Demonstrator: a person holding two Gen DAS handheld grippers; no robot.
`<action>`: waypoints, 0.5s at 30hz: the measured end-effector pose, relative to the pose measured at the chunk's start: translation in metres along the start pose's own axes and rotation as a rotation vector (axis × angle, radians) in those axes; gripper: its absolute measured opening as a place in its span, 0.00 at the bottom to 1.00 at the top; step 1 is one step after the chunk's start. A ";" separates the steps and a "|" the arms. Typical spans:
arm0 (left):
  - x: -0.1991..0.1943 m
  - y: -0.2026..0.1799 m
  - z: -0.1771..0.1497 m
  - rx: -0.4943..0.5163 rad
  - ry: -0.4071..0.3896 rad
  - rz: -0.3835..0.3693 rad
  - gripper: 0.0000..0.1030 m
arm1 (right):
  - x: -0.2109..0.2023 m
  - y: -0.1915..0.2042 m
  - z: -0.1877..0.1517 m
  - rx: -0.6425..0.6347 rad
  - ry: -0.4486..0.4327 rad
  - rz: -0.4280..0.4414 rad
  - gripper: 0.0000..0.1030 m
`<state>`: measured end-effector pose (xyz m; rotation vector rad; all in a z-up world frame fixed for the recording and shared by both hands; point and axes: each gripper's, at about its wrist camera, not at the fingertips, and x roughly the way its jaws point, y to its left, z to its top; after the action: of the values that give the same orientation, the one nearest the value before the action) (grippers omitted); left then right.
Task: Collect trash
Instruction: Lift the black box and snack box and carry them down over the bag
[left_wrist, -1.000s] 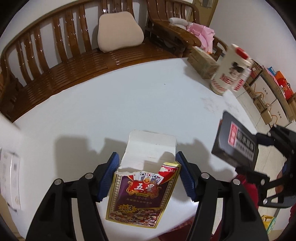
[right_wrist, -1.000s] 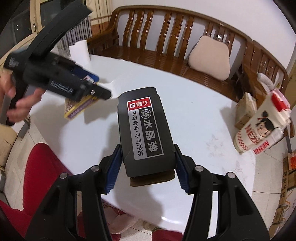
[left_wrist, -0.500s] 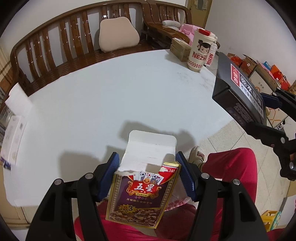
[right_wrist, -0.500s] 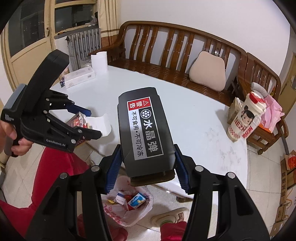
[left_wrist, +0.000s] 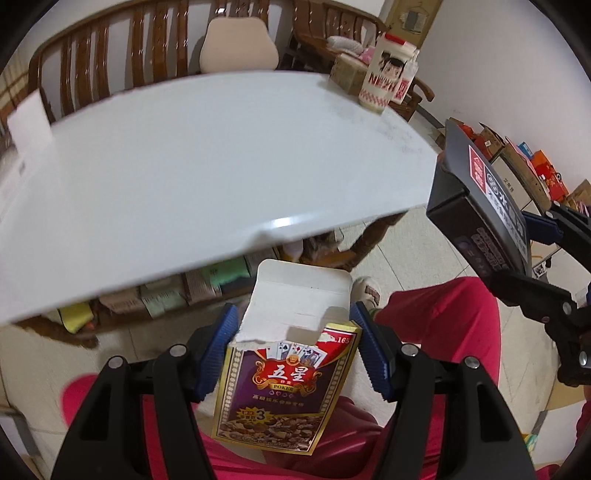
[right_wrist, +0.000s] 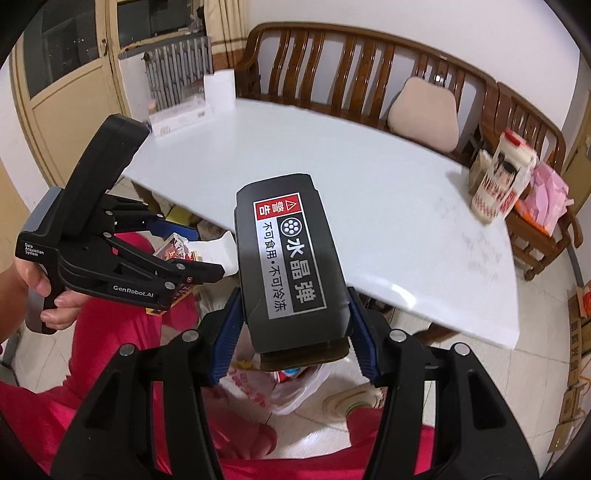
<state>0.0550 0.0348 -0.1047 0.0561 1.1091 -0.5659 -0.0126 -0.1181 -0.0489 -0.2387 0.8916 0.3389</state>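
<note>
The left gripper (left_wrist: 293, 345) is clamping a playing-card box (left_wrist: 286, 384) between its blue pads, and the purple and gold face is reading "五星" over "POKER", with a "3" lower down and ".165" at the top corner; the white flap is standing torn open above fanned cards. It is hanging off the edge of the white table (left_wrist: 207, 158), over the person's red trousers (left_wrist: 443, 332). The right gripper (right_wrist: 293, 332) is squeezing a black box (right_wrist: 291, 258) whose label is showing a red "警告" warning panel, big "水晶弹" and the line "不可食用·不可冷冻". Below that box a plastic bag (right_wrist: 295, 387) of wrappers is lying open on the floor. The left gripper's body is carrying "GenRobot.AI" and "Data Acquisition System". On the far table corner a white cup (left_wrist: 384, 70) with a cartoon face is standing, its red lettering too blurred to read.
</note>
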 end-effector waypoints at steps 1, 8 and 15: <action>0.006 0.000 -0.006 -0.012 0.013 -0.003 0.60 | 0.004 0.002 -0.006 0.001 0.009 -0.001 0.52; 0.056 0.005 -0.036 -0.088 0.099 -0.034 0.60 | 0.041 0.006 -0.041 0.052 0.087 0.048 0.52; 0.106 0.007 -0.057 -0.123 0.174 -0.067 0.60 | 0.079 0.007 -0.067 0.079 0.154 0.046 0.52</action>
<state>0.0445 0.0165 -0.2233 -0.0395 1.3170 -0.5587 -0.0173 -0.1191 -0.1529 -0.1728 1.0619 0.3300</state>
